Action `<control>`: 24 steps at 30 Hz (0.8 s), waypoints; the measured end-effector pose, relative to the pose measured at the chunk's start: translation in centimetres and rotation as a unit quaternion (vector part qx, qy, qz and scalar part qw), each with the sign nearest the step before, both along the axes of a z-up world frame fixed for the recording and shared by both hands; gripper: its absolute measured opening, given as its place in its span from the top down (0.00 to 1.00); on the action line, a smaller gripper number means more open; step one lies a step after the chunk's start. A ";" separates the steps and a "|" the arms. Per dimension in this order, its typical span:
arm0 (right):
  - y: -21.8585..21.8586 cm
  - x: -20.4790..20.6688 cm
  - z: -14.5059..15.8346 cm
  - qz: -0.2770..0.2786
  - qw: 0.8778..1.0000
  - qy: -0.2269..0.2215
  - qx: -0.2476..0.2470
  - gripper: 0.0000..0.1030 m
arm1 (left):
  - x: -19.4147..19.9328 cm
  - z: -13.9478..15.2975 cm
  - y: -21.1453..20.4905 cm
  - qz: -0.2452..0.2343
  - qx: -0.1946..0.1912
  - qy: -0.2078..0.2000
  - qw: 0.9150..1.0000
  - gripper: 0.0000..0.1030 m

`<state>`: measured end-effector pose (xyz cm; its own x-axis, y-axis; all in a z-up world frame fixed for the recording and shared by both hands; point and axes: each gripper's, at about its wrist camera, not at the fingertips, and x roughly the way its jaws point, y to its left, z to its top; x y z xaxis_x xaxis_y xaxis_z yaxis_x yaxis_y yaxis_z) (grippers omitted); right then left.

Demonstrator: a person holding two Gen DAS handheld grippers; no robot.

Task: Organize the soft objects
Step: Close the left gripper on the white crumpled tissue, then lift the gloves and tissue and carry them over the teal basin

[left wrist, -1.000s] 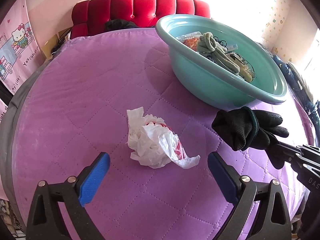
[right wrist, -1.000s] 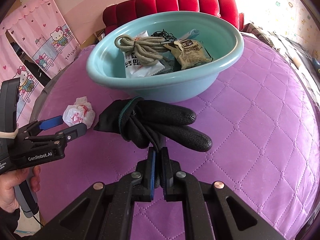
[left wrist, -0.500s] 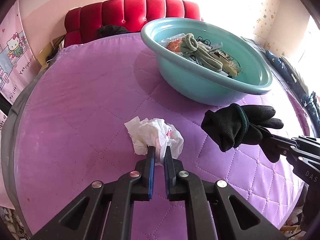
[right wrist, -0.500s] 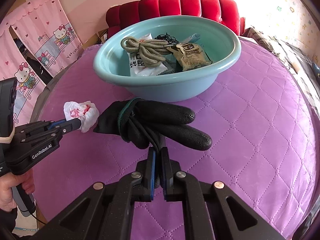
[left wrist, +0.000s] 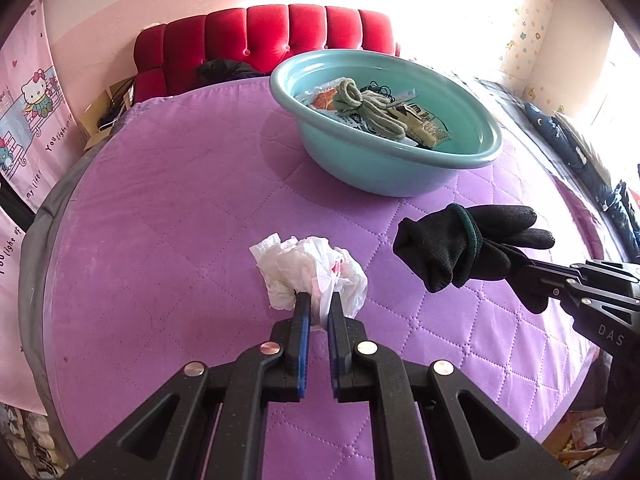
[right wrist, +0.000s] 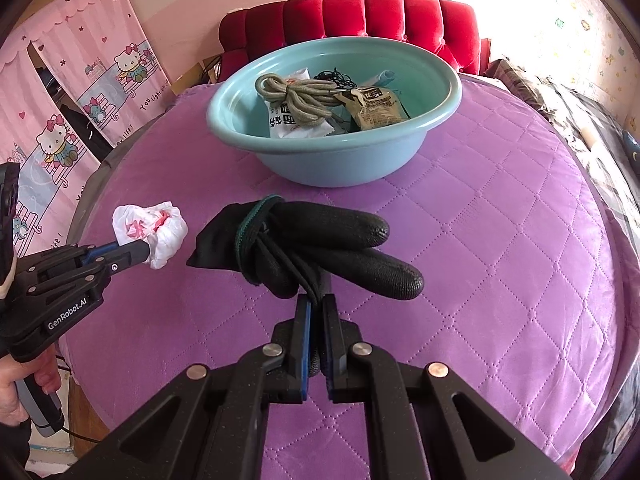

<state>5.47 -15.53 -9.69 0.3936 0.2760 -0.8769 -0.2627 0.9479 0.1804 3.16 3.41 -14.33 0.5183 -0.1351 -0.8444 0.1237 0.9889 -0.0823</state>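
- Purple quilted bedcover (left wrist: 168,200) spreads across the bed, with a red tufted headboard (left wrist: 280,36) at its far end.
- Left gripper (left wrist: 319,300) has its 2 blue-lined fingers pressed together on a crumpled white plastic bag (left wrist: 308,268) with red print; the bag bunches out ahead of the tips, clear of the cover.
- From the right wrist view, that bag (right wrist: 150,232) sticks out from the left gripper (right wrist: 144,254) toward the far side of the bed.
- Right gripper (right wrist: 316,300) pinches a bundle of black gloves (right wrist: 312,248) low down. Its long axis runs crosswise to the gripper: cuffs, bound by a dark green edge, point left toward the bag, glove fingers point right.
- In the left view the gloves (left wrist: 460,248) hang just beside the bag, apart from it.
- Teal plastic basin (right wrist: 336,160) sits beyond both, holding a coiled beige rope (right wrist: 296,96) and several packets.
- A person's hand (right wrist: 24,384) grips the left handle.
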 end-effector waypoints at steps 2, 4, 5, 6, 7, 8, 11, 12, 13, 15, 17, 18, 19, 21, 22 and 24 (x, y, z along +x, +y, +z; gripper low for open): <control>-0.3 -0.4 0.1 0.002 1.000 0.005 -0.002 0.96 | -0.7 0.4 -0.1 -0.001 -0.002 0.000 1.000 0.92; -0.5 -0.9 0.3 0.003 1.000 0.008 -0.003 0.96 | -1.5 0.8 -0.2 -0.001 -0.003 0.000 1.000 0.92; -0.7 -1.1 0.4 0.003 1.000 0.008 -0.004 0.96 | -1.8 1.0 -0.3 0.000 -0.004 0.000 1.000 0.92; -0.8 -1.3 0.5 0.004 1.000 0.008 -0.004 0.96 | -2.2 1.2 -0.3 0.001 -0.005 0.000 1.000 0.92; -1.0 -1.6 0.7 0.004 1.000 0.008 -0.005 0.96 | -2.5 1.4 -0.4 0.000 -0.007 0.000 1.000 0.92; -1.1 -1.8 0.9 0.005 1.000 0.007 -0.006 0.96 | -2.7 1.6 -0.5 -0.001 -0.007 -0.001 1.000 0.92; -1.5 -2.3 1.6 0.009 1.000 0.004 -0.007 0.96 | -3.4 2.3 -1.0 -0.006 -0.006 -0.006 1.000 0.92; -1.6 -2.5 1.8 0.009 1.000 0.001 -0.007 0.96 | -3.6 2.5 -1.2 -0.007 -0.008 -0.007 1.000 0.92; -1.8 -2.6 2.2 0.008 1.000 0.000 -0.006 0.96 | -3.7 2.8 -1.2 -0.009 -0.011 -0.007 1.000 0.92; -2.2 -2.7 2.9 0.006 1.000 -0.002 0.000 0.96 | -3.9 3.4 -1.6 -0.018 -0.017 -0.005 1.000 0.92; -2.3 -2.6 3.4 0.007 1.000 0.002 0.000 0.96 | -4.2 4.1 -1.9 -0.025 -0.021 -0.006 0.999 0.92; -2.5 -2.5 3.8 0.006 1.000 0.004 0.002 0.96 | -4.3 4.5 -2.1 -0.028 -0.023 -0.008 0.999 0.92; -2.6 -2.4 4.1 0.006 1.000 0.006 0.004 0.96 | -4.4 4.9 -2.2 -0.030 -0.025 -0.010 0.999 0.92; -2.7 -2.2 5.0 0.007 1.000 0.003 0.004 0.96 | -4.5 5.8 -2.5 -0.038 -0.027 -0.012 0.999 0.92; -2.7 -2.1 5.5 0.007 1.000 0.002 0.007 0.96 | -4.5 6.2 -2.7 -0.042 -0.027 -0.013 0.999 0.92; -2.9 -1.7 6.5 0.005 1.000 0.000 0.014 0.96 | -4.4 7.0 -3.0 -0.049 -0.031 -0.016 0.998 0.92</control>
<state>3.77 -18.39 -3.15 0.3911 0.3042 -0.8686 -0.2724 0.9398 0.2065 -1.26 0.45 -7.33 0.5275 -0.2376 -0.8156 0.2223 0.9652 -0.1374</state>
